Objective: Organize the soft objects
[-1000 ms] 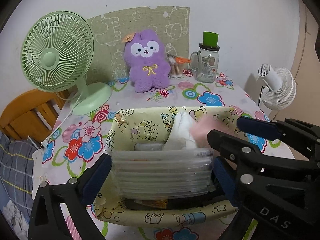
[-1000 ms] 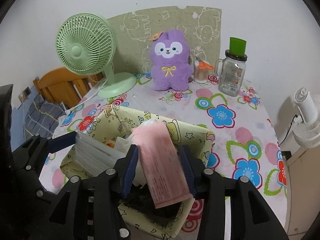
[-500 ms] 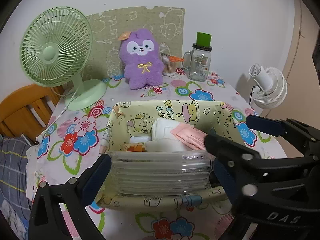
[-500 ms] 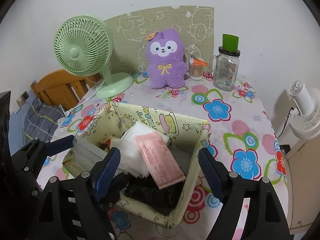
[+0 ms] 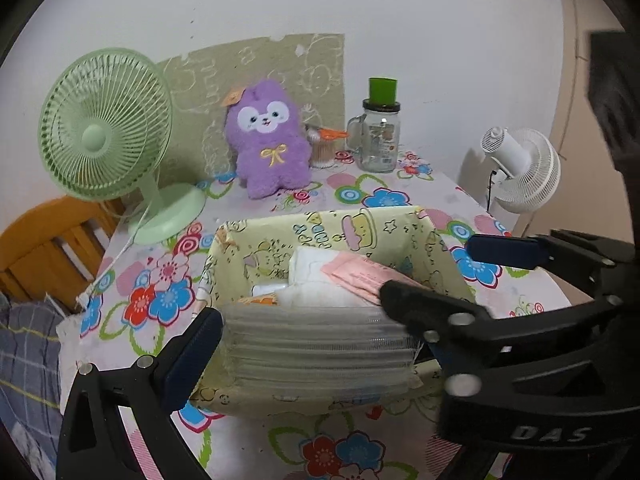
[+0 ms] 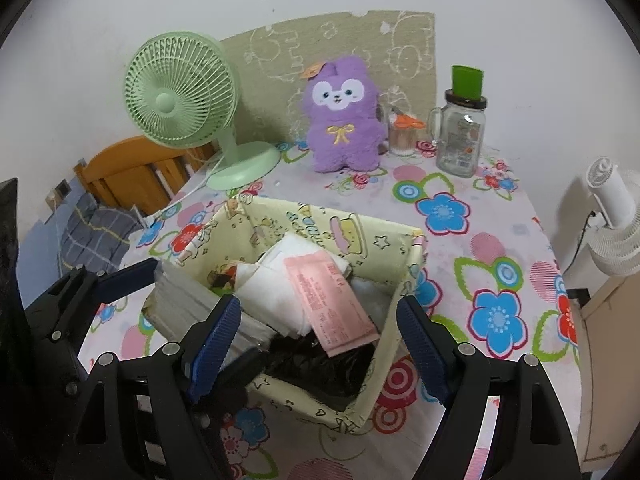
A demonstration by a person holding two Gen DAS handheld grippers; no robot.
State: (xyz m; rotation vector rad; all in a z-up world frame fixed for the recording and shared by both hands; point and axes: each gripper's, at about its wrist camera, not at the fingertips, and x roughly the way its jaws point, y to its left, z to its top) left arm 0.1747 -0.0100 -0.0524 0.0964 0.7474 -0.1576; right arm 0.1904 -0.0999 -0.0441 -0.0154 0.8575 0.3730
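A yellow cartoon-print fabric basket [image 5: 360, 228] [image 6: 320, 220] sits on the flowered tablecloth. My left gripper [image 5: 320, 344] is shut on a stack of clear plastic bags [image 5: 320, 340] [image 6: 184, 300], upright at the basket's near end. My right gripper [image 6: 318, 340] [image 5: 428, 268] hovers open over the basket with nothing between its pads. A pink packet [image 6: 332, 304] [image 5: 360, 276] lies loose in the basket, slanted across white soft packs [image 6: 272, 292], with a black bag [image 6: 320, 364] beneath. A purple plush toy [image 6: 344, 120] [image 5: 270, 140] stands upright at the back of the table.
A green desk fan [image 5: 104, 128] [image 6: 180, 92] stands back left, its cord trailing off the table. A glass jar with a green cap [image 6: 460, 136] and a small cup [image 6: 402, 136] are back right. A white fan [image 6: 612, 208] and a wooden chair [image 6: 132, 168] flank the table.
My right gripper opened and let go of the pink packet, which now rests in the basket. The left gripper kept its hold on the clear bags.
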